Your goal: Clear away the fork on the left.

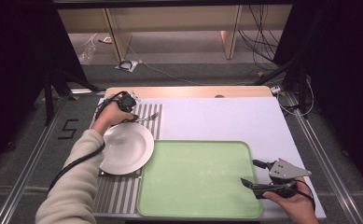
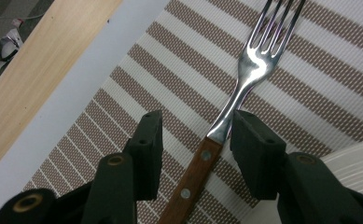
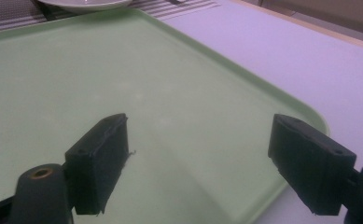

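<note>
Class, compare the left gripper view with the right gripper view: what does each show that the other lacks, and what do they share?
Left gripper view: a fork with a wooden handle lying between the open left gripper jaws, apparently untouched. Right gripper view: the green tray under the open right gripper, and the white table cover. Shared: the striped placemat and the white plate's rim.

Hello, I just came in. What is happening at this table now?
A person holds a gripper in each hand. The left gripper is open, its fingers on either side of a fork that lies on a striped mat beside a white plate; it has not closed on it. The right gripper is open over the near right corner of a green tray, holding nothing.
</note>
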Demonstrator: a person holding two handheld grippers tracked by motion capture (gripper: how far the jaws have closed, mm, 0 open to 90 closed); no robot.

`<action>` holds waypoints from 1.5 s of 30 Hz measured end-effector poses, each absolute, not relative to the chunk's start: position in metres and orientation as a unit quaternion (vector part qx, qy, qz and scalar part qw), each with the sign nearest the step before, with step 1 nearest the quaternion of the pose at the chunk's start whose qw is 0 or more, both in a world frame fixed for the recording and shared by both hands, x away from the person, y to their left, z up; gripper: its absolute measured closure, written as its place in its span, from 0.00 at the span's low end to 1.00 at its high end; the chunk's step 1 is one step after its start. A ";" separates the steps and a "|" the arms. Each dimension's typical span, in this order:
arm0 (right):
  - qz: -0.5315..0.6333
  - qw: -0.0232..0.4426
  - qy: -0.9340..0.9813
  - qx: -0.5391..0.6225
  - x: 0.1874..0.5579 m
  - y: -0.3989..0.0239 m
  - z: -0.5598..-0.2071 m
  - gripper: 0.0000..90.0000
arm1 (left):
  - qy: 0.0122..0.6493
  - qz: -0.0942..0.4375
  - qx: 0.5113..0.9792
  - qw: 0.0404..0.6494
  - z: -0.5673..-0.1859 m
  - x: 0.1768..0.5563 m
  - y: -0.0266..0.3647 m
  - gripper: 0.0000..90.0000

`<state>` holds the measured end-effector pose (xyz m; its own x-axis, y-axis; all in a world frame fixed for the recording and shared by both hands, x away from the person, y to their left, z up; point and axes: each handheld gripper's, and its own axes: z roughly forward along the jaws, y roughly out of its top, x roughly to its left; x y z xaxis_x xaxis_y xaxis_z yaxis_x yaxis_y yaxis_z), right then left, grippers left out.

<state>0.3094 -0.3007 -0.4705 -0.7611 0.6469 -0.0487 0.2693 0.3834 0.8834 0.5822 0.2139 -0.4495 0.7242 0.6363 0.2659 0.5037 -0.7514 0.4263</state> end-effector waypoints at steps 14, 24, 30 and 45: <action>0.472 0.197 0.811 0.284 0.309 -0.301 -0.471 0.23 | 0.301 0.180 0.927 0.133 -0.463 0.586 0.215 0.65; 0.475 0.193 0.810 0.283 0.310 -0.300 -0.472 0.23 | 0.299 0.165 0.934 0.105 -0.464 0.589 0.215 0.72; 0.470 0.194 0.813 0.283 0.310 -0.301 -0.471 0.23 | 0.291 0.161 0.938 0.099 -0.464 0.590 0.213 0.76; 0.471 0.193 0.813 0.283 0.309 -0.301 -0.471 0.23 | 0.292 0.162 0.938 0.088 -0.464 0.588 0.210 0.86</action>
